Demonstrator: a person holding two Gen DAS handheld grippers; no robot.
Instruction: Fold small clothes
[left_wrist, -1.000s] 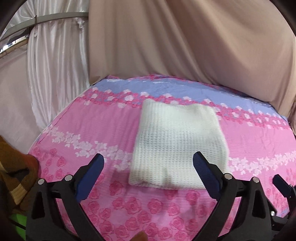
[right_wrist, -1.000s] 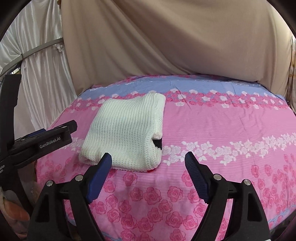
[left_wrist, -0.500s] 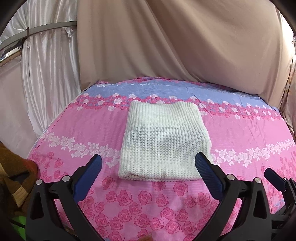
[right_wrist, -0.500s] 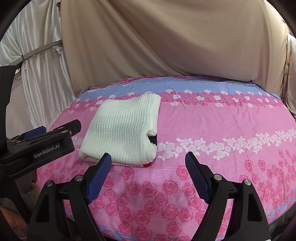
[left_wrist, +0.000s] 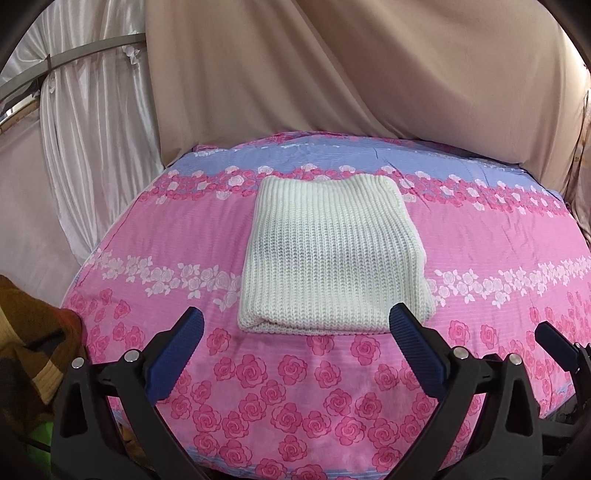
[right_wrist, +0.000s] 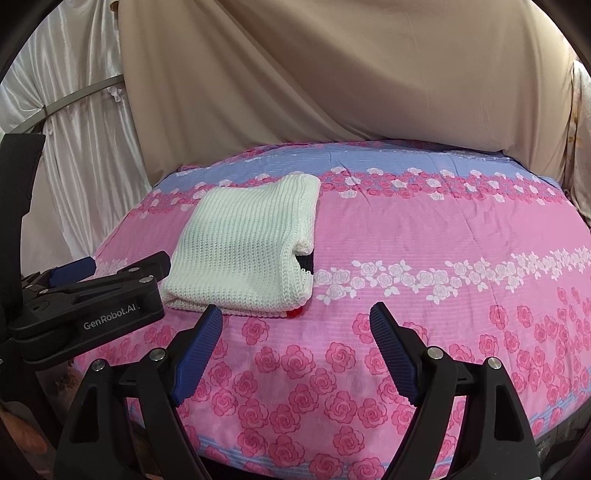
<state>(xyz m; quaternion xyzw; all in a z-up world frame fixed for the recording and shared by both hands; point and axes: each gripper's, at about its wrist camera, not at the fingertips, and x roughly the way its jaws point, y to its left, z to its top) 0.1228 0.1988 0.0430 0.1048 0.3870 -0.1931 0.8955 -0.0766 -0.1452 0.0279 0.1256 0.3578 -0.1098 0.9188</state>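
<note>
A cream knitted garment (left_wrist: 328, 254) lies folded into a neat rectangle on the pink rose-patterned bedspread (left_wrist: 288, 387). In the right wrist view the same garment (right_wrist: 243, 251) sits left of centre, with a dark patch and a bit of red showing at its right open edge. My left gripper (left_wrist: 295, 325) hovers open just in front of the garment's near edge, nothing between its blue pads. My right gripper (right_wrist: 295, 321) is open too, empty, near the garment's front right corner. The left gripper's black body (right_wrist: 88, 299) shows at the left of the right wrist view.
Beige drapery (left_wrist: 351, 74) hangs behind the bed and white satin curtains (left_wrist: 92, 129) stand at the left. A brown striped cloth (left_wrist: 29, 350) lies off the bed's left front. The bedspread (right_wrist: 461, 277) stretches out to the right of the garment.
The left wrist view has shifted so the garment sits squarer and more centred ahead of the left gripper. The left gripper's body has come further into the right wrist view. The garment lies still.
</note>
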